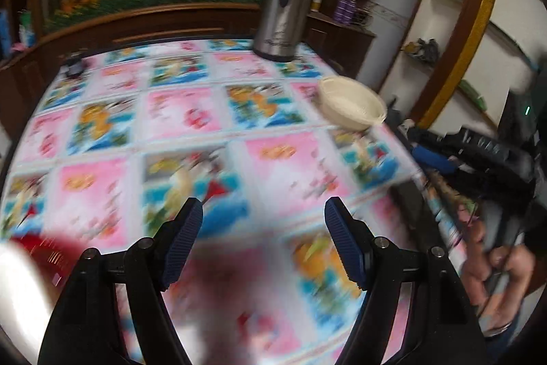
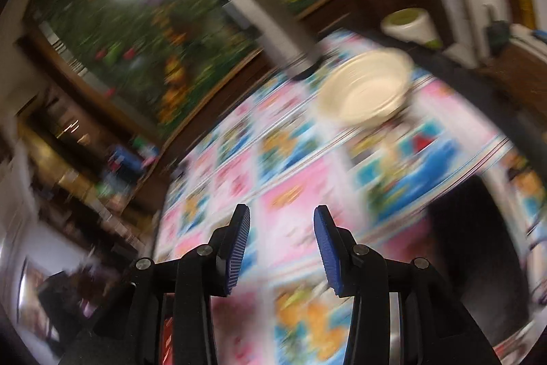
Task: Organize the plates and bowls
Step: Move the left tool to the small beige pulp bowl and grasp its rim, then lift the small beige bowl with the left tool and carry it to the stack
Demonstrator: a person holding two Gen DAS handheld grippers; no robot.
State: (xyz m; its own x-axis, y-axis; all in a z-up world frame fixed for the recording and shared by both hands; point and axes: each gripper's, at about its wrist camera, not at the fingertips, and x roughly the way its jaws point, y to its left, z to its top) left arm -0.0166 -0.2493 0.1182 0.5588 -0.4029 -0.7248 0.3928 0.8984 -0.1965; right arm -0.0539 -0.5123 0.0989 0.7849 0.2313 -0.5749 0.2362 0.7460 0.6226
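My left tool (image 1: 263,214) is spread wide with nothing in it, and my right tool (image 2: 281,221) is apart too, narrower and also empty, both over the patterned surface (image 1: 280,166). The cream bowl (image 1: 352,106) sits near the surface's far right edge (views badly blurred), well apart from both tools, with a steel flask (image 1: 282,2) beyond it.

Steel flask (image 1: 285,2) on, seemingly, patterned tablecloth (image 1: 191,112).

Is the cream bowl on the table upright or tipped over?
Upright. The bowl sits on its base on the patterned tablecloth with its opening facing up. Whether anything is inside, the blur hides.
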